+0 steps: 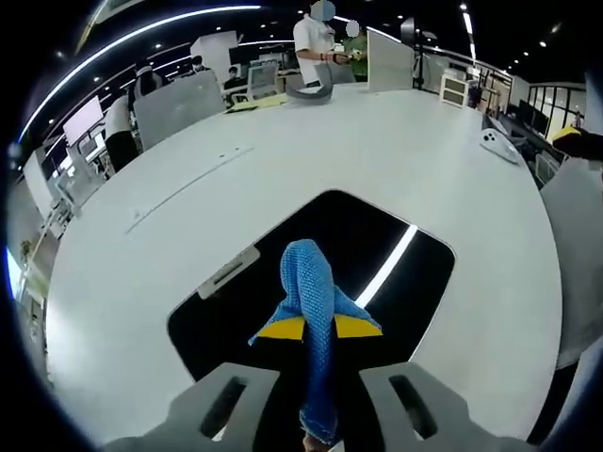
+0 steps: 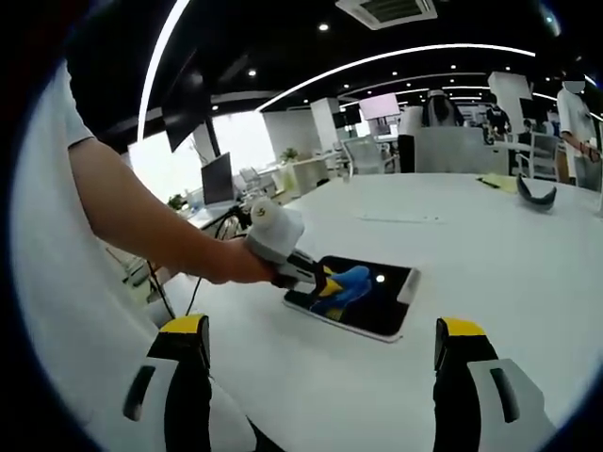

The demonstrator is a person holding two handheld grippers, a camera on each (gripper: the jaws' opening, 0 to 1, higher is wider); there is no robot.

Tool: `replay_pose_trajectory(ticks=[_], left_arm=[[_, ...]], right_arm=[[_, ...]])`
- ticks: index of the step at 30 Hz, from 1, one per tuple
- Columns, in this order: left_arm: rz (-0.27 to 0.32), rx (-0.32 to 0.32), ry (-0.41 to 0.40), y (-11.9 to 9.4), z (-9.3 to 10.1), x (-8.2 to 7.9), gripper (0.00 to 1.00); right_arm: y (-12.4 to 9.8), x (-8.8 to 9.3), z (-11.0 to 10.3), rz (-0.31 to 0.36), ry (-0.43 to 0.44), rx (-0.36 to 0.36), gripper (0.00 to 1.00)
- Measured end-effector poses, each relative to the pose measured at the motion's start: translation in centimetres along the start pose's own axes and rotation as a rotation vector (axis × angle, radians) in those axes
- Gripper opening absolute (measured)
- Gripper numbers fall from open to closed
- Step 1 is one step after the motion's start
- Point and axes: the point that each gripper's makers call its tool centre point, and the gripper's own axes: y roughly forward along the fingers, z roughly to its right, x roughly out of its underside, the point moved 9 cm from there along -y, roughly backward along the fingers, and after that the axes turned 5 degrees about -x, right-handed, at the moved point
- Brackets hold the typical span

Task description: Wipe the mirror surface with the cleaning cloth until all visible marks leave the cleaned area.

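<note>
Two grippers in play, and the left gripper [image 1: 318, 330] has the blue cleaning cloth [image 1: 311, 292] clenched between its yellow-tipped jaws, bunched and sticking up over the mirror [image 1: 415, 273]; that dark, rounded-corner mirror lies flat on the big white table [image 1: 396, 160], and in the right gripper view it sits out ahead, mirror [image 2: 382, 306] well in sight with the cloth [image 2: 347, 281] pressed onto its near-left part by the left gripper [image 2: 325, 282]; the right gripper [image 2: 320, 377] hangs back off the glass, jaws spread wide and holding nothing; a ceiling light streaks across the mirror as a bright line, so any marks are hard to judge from here.

My read of the step: wiping is under way, and doing it well means laying more cloth flat rather than dragging a bunched tip, working in overlapping passes from the near edge to the far one, pressing lightly so the mirror doesn't skate on the table; the free gripper could steady an edge; both cloth and mirror should stay in sight.

No brand, label or writing is readable; a small pale tab on the mirror's edge is too blurred to read.
</note>
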Motion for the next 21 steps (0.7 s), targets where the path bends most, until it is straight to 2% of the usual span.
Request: replay_pose_trajectory(ticks=[21], left_arm=[[0.003,-0.012,-0.002,0.4,-1.3,-0.2,0.07]], right_arm=[[0.3,-0.1,0.3,-0.002,0.008,0.009,1.00]])
